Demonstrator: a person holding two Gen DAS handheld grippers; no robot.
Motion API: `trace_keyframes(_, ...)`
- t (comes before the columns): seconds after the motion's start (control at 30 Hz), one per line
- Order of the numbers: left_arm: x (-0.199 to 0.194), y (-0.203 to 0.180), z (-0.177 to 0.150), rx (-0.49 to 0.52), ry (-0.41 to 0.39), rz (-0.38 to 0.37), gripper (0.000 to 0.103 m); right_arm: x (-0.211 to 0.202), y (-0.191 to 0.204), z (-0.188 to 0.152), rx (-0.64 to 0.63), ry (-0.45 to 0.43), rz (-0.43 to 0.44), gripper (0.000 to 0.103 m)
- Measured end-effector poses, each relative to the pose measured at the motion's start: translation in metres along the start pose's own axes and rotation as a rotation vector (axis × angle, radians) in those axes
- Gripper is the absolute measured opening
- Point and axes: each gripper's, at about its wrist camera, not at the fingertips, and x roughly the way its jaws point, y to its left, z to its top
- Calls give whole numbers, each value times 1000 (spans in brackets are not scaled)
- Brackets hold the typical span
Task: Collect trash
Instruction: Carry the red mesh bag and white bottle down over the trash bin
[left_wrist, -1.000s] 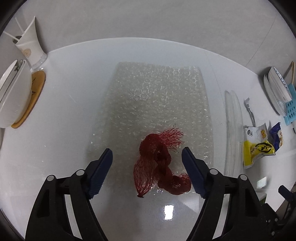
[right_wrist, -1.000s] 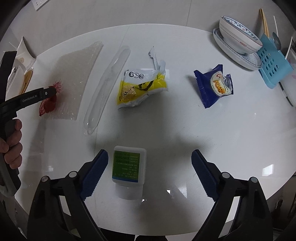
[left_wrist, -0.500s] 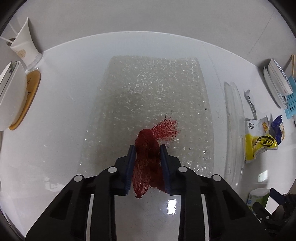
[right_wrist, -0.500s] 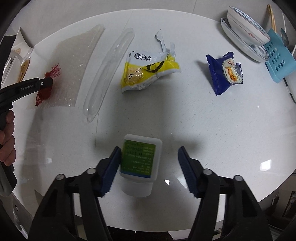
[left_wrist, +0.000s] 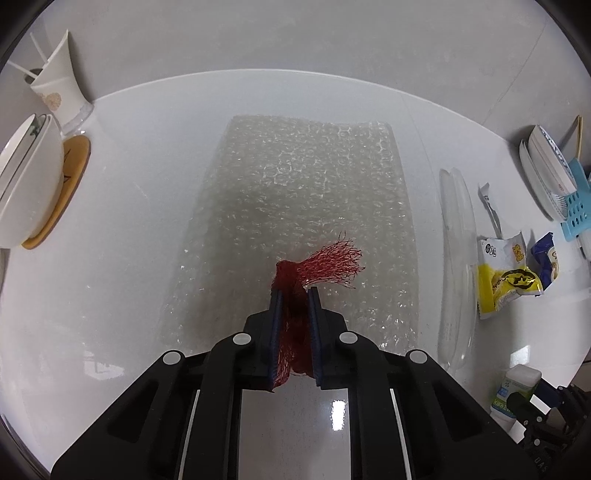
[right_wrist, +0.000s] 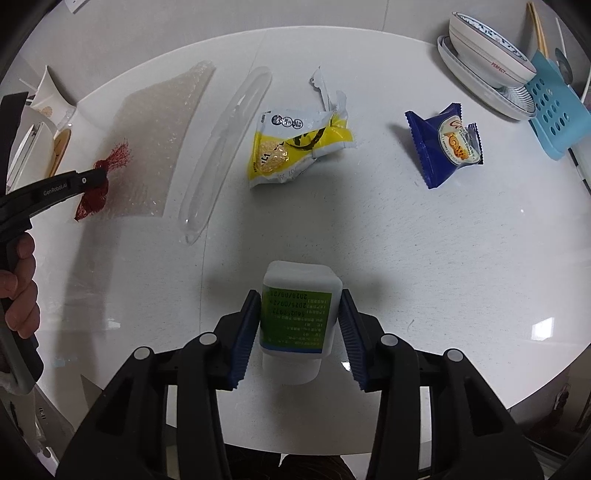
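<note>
On the bubble wrap, near edge: the red mesh net bag (left_wrist: 295, 325) is bunched up, its frayed tuft fanning out to the right past the fingertips.
Left gripper (left_wrist: 294, 295): a second ago it stood wide on either side of the net; now it is pinched hard on it, red mesh squeezed between the blue pads.
Bubble wrap sheet (left_wrist: 303, 192): flat on the white table (right_wrist: 369, 229), under the net, not yet picked up.
Small white bottle with green label (right_wrist: 297, 314): lying at the near edge of the table, between the right gripper's pads.
Right gripper (right_wrist: 299, 299): was wide a second ago, now narrow and closing, pads on the bottle's sides.
Meaning: two pieces look secured together; lifting seems next.
Left over, farther off: clear plastic tray (right_wrist: 225, 147), yellow snack packet (right_wrist: 295, 147), blue wrapper (right_wrist: 443, 144).
</note>
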Motion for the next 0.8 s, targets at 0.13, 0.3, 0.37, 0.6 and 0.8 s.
trace_keyframes(0.13, -9, -1, -4, -6, -11, -1, 12, -5, -4, 2, 4, -14, 5, 41)
trace_keyframes(0.3, -20, -4, -10, -15, -30, -3, 12, -13, -9, -4, 3, -29, 6, 41)
trace_keyframes(0.37, -25, -6, -12, -16, -37, -4, 12, -16, -12, -5, 1, -37, 6, 40)
trace_keyframes(0.6, -46, -11, -21, -14, -70, -6, 12, -26, -17, -5, -4, -69, 14, 40)
trace_keyframes(0.8, -58, -17, -29, -18, -84, -17, 12, -31, -22, -7, -2, -83, 16, 40)
